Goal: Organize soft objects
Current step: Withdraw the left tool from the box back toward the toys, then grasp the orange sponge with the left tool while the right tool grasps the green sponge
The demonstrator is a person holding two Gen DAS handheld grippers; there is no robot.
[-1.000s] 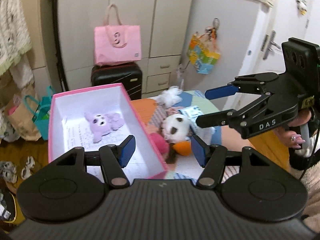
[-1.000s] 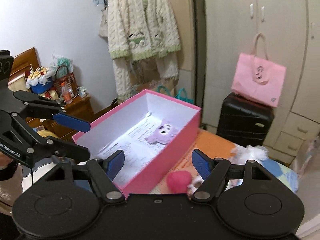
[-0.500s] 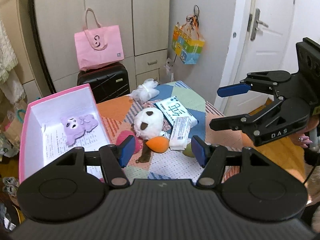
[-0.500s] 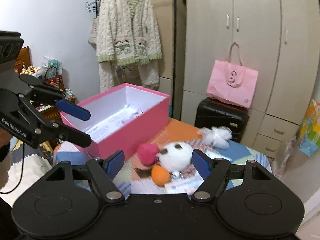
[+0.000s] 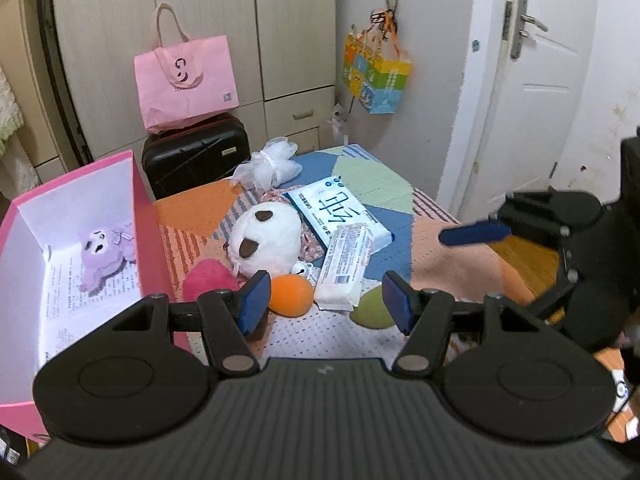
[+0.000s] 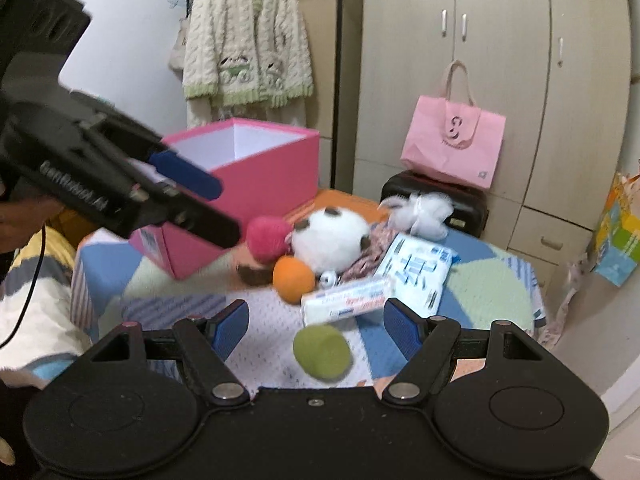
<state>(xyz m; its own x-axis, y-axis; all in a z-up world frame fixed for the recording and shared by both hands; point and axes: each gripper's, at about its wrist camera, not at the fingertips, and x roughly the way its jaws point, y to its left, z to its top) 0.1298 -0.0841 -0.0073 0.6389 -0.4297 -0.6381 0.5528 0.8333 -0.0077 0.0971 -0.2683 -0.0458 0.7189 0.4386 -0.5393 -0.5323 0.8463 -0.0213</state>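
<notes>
A pink box (image 5: 144,216) stands at the table's left with a purple plush (image 5: 102,254) inside; it also shows in the right wrist view (image 6: 256,168). On the patchwork cloth lie a white panda plush (image 5: 266,240), a pink ball (image 5: 210,280), an orange ball (image 5: 290,294), a green ball (image 6: 322,352) and a white mesh puff (image 5: 268,166). My left gripper (image 5: 326,302) is open and empty above the orange and green balls. My right gripper (image 6: 316,326) is open and empty just above the green ball.
Two tissue packs (image 5: 340,208) lie right of the panda. A black suitcase (image 5: 194,152) with a pink bag (image 5: 186,82) stands behind the table. A knit cardigan (image 6: 246,40) hangs at the back. A white door (image 5: 532,80) is at the right.
Both grippers have swung right from the pink box to over the pile of soft toys. The right gripper has come lower, close to the green ball. Both stay open.
</notes>
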